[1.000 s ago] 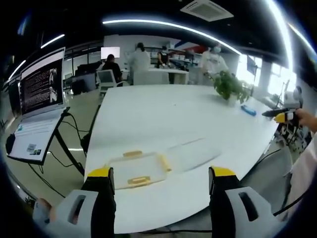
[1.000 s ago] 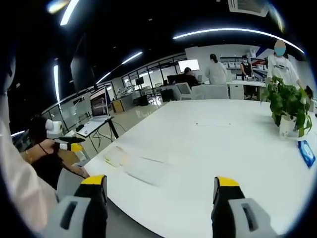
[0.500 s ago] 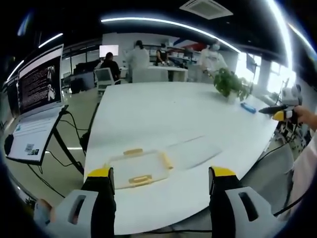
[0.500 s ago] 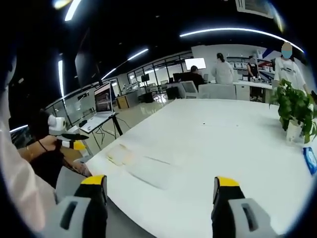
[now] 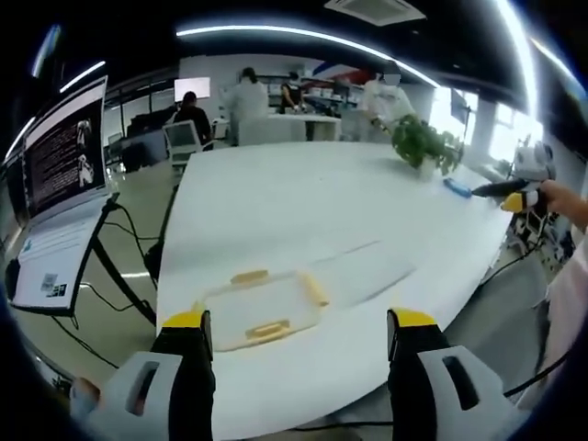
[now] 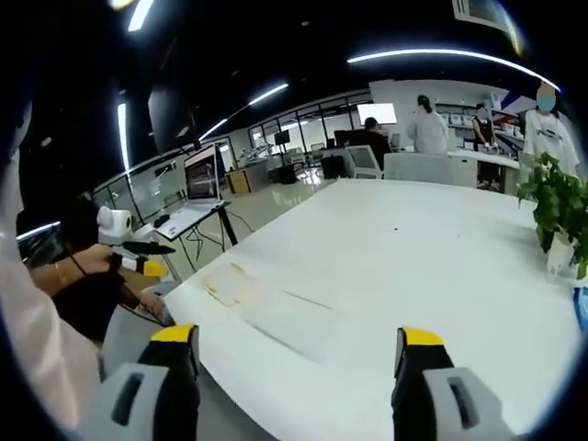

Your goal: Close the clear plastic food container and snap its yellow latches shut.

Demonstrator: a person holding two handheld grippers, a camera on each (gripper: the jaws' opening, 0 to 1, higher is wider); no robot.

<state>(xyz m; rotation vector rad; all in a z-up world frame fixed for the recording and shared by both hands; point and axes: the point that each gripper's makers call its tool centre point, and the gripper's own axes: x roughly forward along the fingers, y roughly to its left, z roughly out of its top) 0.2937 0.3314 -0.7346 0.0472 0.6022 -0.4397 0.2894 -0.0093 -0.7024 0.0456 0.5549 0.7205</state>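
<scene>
Clear container (image 5: 262, 310) lies open at the table's (image 5: 303, 211) near edge, lid (image 5: 363, 276) flat alongside; judged light, thin, slippery, best pressed at yellow latches (image 5: 315, 290); left gripper (image 5: 299, 335) and right gripper (image 6: 299, 344) both gape, unladen.

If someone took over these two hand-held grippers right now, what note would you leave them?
Left hand-held gripper: open, holding nothing, facing the container near the table edge.
Right hand-held gripper: open, holding nothing, away from the container.
Lid: lies open flat on the table beside the container.
Yellow latches: unsnapped.
Done: nothing yet.
Left: fold the lid over, then snap every latch shut.
</scene>
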